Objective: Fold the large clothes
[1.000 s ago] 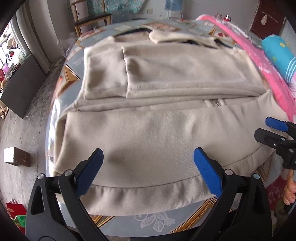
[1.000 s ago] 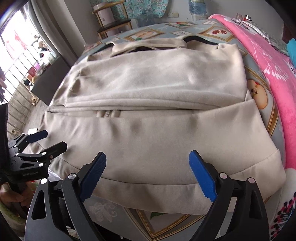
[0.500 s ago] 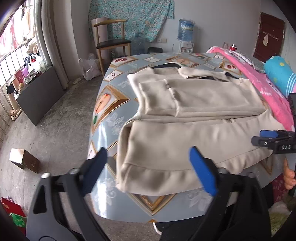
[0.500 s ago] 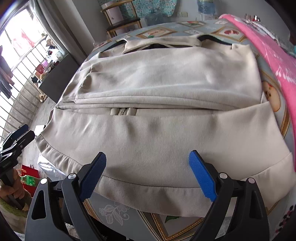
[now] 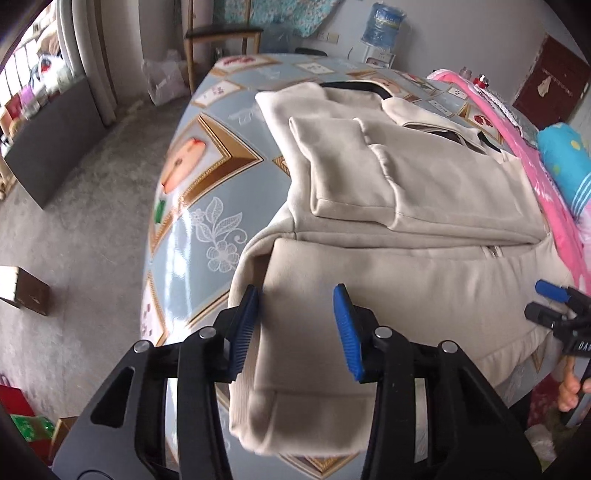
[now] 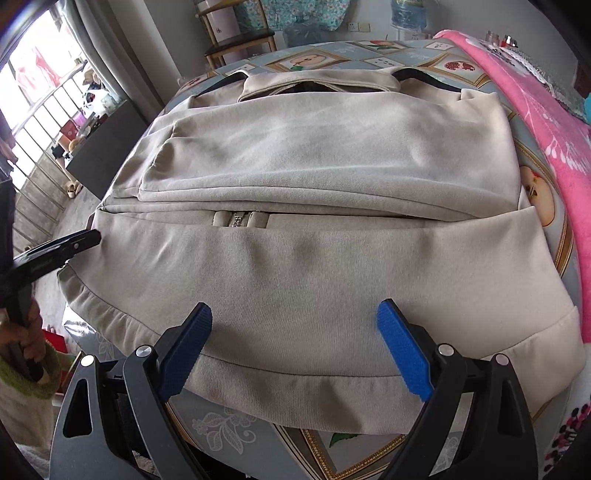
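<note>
One jacket (image 6: 314, 266) on one table (image 5: 192, 206); two grippers: left (image 5: 297, 328) straddling hem corner, unclosed; right (image 6: 295, 347) agape over hem.

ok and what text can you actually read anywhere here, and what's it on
"DA": white letters on the right tool, the rest cut off by the picture's edge.
White lettering on the left tool: too blurred to read.
Print on the water bottle label: too blurred to read.
No text shows on the beige jacket.

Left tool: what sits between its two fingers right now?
In the left wrist view, the left tool straddles the beige jacket's folded bottom corner; the fingers are not closed on it.
</note>
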A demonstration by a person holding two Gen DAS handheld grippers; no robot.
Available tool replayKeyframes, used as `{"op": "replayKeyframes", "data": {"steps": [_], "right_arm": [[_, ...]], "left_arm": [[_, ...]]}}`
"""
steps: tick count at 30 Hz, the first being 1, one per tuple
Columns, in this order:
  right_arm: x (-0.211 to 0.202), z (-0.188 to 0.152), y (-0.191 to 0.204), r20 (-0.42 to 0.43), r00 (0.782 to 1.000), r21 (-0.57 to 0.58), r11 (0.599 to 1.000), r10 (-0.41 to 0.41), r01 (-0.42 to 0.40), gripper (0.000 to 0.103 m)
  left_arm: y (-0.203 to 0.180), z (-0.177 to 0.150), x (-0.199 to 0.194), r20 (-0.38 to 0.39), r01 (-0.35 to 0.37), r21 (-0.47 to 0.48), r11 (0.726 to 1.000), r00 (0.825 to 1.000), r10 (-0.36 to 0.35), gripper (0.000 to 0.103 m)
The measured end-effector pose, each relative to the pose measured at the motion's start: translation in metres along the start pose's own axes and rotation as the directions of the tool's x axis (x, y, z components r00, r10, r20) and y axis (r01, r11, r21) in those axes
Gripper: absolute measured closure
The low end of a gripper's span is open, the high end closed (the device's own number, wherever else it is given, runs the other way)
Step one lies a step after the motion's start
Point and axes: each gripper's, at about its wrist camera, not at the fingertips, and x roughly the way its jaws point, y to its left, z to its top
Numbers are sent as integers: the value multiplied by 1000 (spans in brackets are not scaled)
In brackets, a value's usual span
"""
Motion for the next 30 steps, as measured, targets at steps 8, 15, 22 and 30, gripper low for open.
{"op": "replayKeyframes", "data": {"steps": [8,15,22,30], "right_arm": [[0,-1,1,0,1000,-2,1000,-5,5,14],[0,-1,1,0,1000,-3,1000,-6,6,14],[-1,-2,1,1,1000,-3,1000,-8,8,14],[-1,-2,3,-2,1000,-13,1000,-18,18,14]], "left_arm": [[7,13,8,34,117,0,993,993,-117,64],[13,9,-11,80,311,22,950,947,-312,64],[31,18,13,31,305,-65,950,952,-303,64],[28,11,-4,21,557,4,830,830,-557,64]]}}
